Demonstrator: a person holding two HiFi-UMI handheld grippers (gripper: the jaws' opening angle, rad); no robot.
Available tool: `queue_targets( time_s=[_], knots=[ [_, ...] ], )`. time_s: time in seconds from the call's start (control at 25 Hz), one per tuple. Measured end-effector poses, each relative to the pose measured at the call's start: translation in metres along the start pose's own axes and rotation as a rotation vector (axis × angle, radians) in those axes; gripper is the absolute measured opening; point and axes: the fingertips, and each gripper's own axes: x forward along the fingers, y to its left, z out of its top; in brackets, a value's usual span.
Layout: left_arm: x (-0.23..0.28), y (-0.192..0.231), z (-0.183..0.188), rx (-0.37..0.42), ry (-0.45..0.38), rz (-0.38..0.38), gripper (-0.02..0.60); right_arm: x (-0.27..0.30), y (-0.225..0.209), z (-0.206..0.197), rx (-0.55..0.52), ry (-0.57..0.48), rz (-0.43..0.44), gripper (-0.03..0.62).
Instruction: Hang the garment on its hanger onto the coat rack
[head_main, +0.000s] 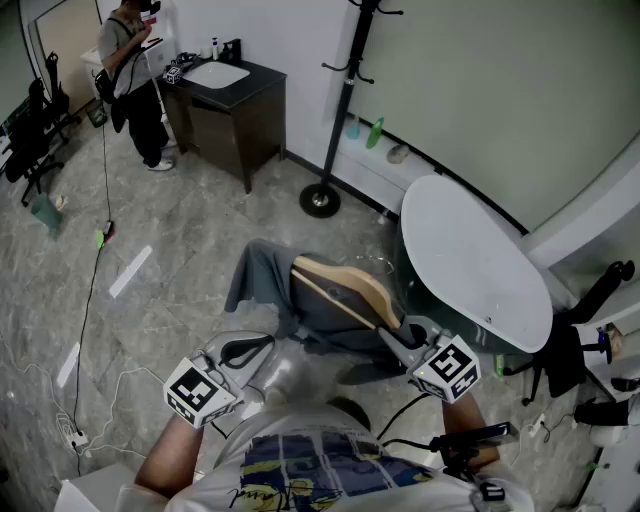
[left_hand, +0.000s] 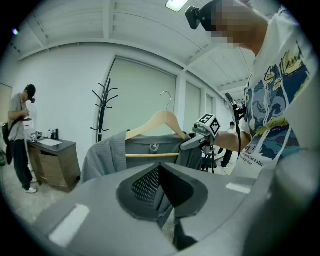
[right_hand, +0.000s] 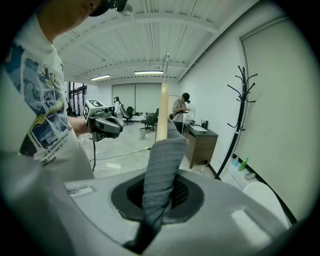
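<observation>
The right gripper's (right_hand: 159, 187) fingers pinch the garment (head_main: 262, 288) over the near-right end of its hanger (head_main: 345, 285). The hanger's long axis runs far-left. The left gripper's (head_main: 250, 352) fingers look closed on nothing, just beside the garment. The rack (head_main: 347, 95) stands farther off, well apart. Only the gripper views show the hook (left_hand: 166, 96).

Open office: swivel chairs (head_main: 30, 130), ceiling strip lights (right_hand: 150, 73)
</observation>
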Motion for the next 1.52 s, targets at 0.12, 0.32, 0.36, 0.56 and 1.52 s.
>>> queue_targets(
  time_s=[0.12, 0.32, 0.36, 0.56, 1.52],
  knots=[
    [-0.003, -0.003, 0.004, -0.014, -0.027, -0.011, 0.003, 0.002, -0.002, 0.013, -0.005, 0.002, 0.0, 0.008],
    [0.002, 0.001, -0.001, -0.034, -0.027, -0.021, 0.003, 0.011, -0.01, 0.024, 0.0, 0.003, 0.019, 0.008],
    [0.006, 0.002, -0.003, -0.035, -0.023, -0.025, 0.003, 0.013, -0.013, 0.024, 0.003, 0.007, 0.03, 0.008],
    [0.036, 0.014, 0.007, -0.009, -0.009, -0.034, 0.003, 0.023, -0.044, 0.033, -0.02, 0.027, 0.082, 0.008],
    [0.142, 0.213, 0.094, 0.102, -0.039, -0.174, 0.003, 0.149, -0.315, 0.211, -0.148, 0.02, 0.098, 0.008]
  ],
)
